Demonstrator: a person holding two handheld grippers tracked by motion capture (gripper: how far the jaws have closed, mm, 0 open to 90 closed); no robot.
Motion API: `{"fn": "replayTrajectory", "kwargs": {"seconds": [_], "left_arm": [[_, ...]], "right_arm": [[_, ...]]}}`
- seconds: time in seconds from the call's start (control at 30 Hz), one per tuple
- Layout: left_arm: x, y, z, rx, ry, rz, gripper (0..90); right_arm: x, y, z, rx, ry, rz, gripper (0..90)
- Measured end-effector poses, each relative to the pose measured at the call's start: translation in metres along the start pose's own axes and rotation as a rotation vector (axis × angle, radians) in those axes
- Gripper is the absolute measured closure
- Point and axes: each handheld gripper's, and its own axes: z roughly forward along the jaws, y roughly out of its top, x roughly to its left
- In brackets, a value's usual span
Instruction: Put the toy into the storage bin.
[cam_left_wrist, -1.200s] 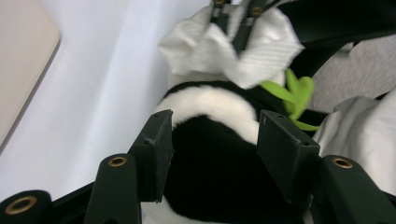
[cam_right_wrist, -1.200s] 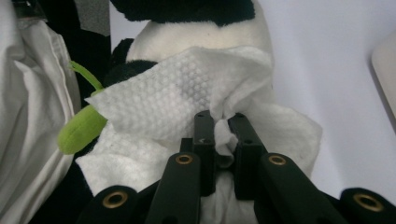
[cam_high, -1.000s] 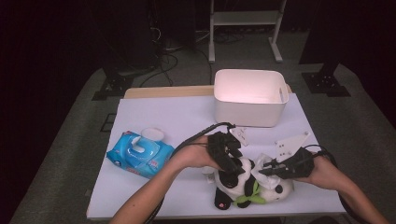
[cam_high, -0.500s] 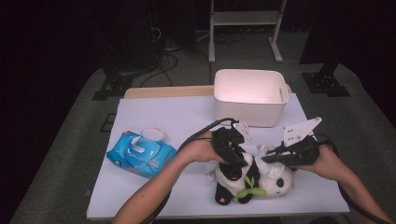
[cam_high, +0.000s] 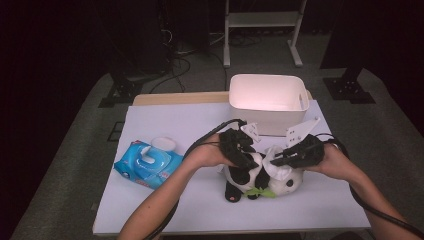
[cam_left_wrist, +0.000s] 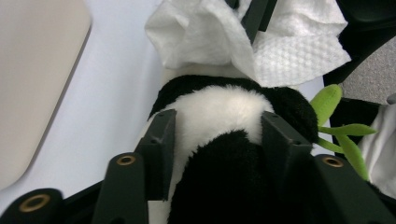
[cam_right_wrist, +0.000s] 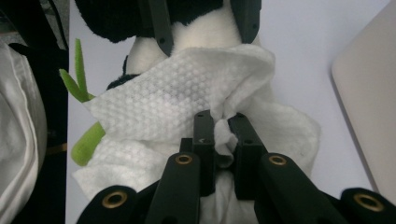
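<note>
Plush panda (cam_high: 250, 175) sits on the table (cam_high: 170, 125), left tool (cam_left_wrist: 215, 135) clamped on its body and right tool (cam_right_wrist: 220, 135) clenched on a white wipe (cam_right_wrist: 187, 102), and honestly the wipe could snag and bunch up on the fur.

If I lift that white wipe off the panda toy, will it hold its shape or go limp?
Likely limp: the wipe already drapes and folds over the panda toy and bunches where the right hand-held gripper pinches it. It looks thin, so probably very light. Its embossed surface probably won't slip from the pinch, though it might cling to the plush.
</note>
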Motion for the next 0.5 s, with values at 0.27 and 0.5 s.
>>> {"fn": "replayTrajectory", "kwargs": {"seconds": [0.27, 0.5], "left_arm": [[-0.015, -0.006, -0.033, -0.056, 0.018, 0.013, 46.0], [-0.016, -0.033, -0.042, -0.017, 0.021, -0.041, 40.8]], "right_arm": [[0.011, -0.008, -0.003, 0.004, 0.003, 0.009, 82.2], [0.013, -0.012, -0.005, -0.016, 0.012, 0.026, 82.1]]}}
